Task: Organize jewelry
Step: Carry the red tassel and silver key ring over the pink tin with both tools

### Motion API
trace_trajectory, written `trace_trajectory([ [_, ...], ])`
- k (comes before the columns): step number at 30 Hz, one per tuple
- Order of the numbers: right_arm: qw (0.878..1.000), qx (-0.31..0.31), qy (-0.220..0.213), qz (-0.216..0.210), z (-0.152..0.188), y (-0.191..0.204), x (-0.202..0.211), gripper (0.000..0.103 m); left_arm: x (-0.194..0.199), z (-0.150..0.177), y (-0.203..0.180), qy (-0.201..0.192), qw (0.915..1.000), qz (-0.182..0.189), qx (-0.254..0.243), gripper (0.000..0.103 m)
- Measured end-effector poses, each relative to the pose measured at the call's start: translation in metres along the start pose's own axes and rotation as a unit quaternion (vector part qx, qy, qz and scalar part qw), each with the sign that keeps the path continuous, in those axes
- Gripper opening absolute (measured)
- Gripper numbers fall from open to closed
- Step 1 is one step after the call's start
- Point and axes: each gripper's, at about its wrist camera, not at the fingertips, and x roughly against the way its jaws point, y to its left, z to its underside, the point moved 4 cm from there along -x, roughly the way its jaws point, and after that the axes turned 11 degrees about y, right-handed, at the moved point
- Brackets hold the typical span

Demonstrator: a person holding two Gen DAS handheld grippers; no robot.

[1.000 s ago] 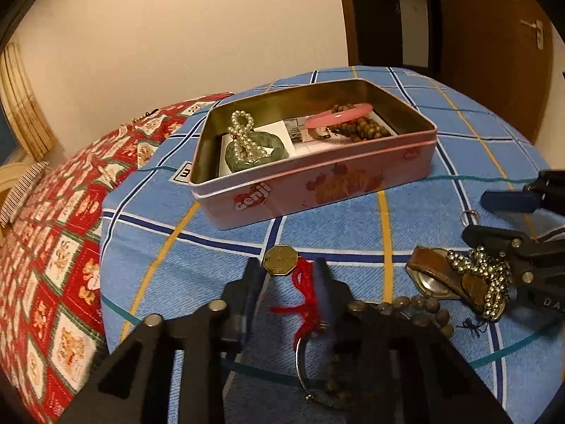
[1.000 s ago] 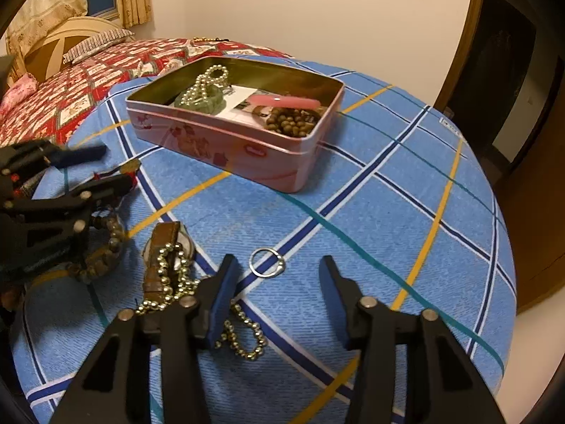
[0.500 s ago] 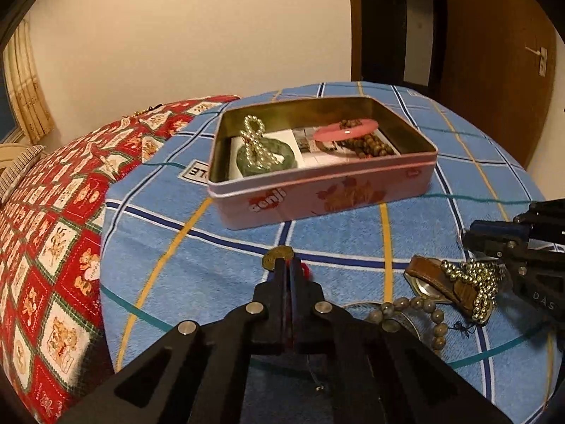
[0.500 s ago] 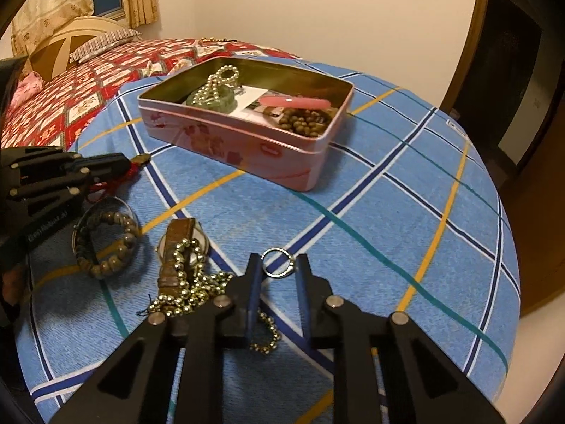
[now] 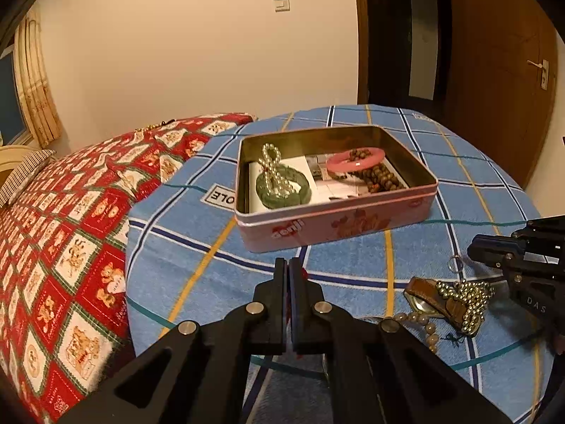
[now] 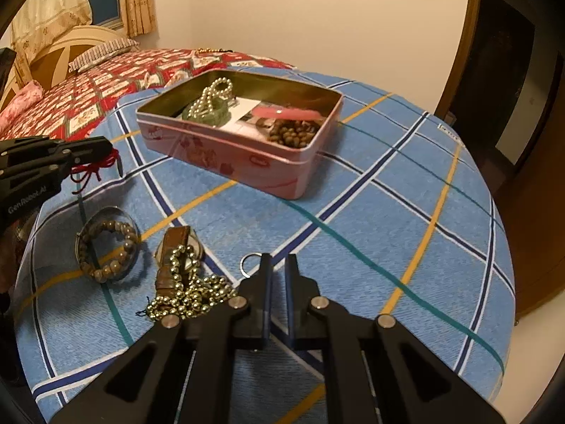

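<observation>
Tin point(image 5: 335, 226) holds four pieces. Near it on bench point(image 6: 388, 212): watch point(image 6: 176, 243), gold chain point(image 6: 187, 296), bead bracelet point(image 6: 106, 247). Left gripper point(image 6: 106, 146) fingers clenched on red cord point(image 6: 91, 171); right gripper point(image 6: 277, 265) clenched on ring point(image 6: 249, 265).

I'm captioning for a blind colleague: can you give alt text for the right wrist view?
The right tool is shut on a metal ring on a blue plaid cloth. Left of it lie a bead chain, watch and bead bracelet; behind stands an open pink tin holding jewelry.
</observation>
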Motion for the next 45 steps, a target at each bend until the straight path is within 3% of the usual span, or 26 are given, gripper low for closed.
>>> trace_trajectory([
  [7,1.0,0.004,0.0,0.005,-0.001,-0.001,0.004,0.01,0.004,-0.002,-0.002,-0.009,0.9998,-0.014,-0.007,0.0],
  [8,1.0,0.002,-0.001,0.004,-0.001,-0.001,0.004,0.014,0.003,-0.002,-0.002,-0.008,0.9998,-0.013,-0.008,0.0],
  [10,1.0,-0.001,0.005,-0.004,-0.001,0.0,0.0,0.044,0.0,-0.001,-0.003,-0.006,0.9999,-0.012,-0.009,0.0],
  [11,1.0,0.0,0.005,-0.002,-0.001,0.002,-0.001,0.045,-0.001,0.0,-0.003,-0.004,0.9999,-0.012,-0.01,0.0],
  [20,1.0,0.006,0.028,-0.004,-0.007,0.008,-0.017,0.043,-0.006,0.001,-0.005,-0.002,0.9999,-0.004,-0.011,0.0],
  [22,0.999,0.013,0.033,-0.022,-0.007,0.011,-0.016,0.024,-0.004,0.0,-0.004,-0.005,0.9999,-0.004,-0.01,0.0],
  [34,1.0,0.023,0.015,-0.009,-0.004,0.018,0.0,0.023,0.015,-0.014,-0.005,-0.032,0.9992,-0.011,-0.022,0.0],
  [45,0.998,0.058,-0.027,0.022,-0.045,0.018,0.024,0.023,0.028,-0.059,-0.001,-0.069,0.9962,-0.03,-0.044,0.0],
])
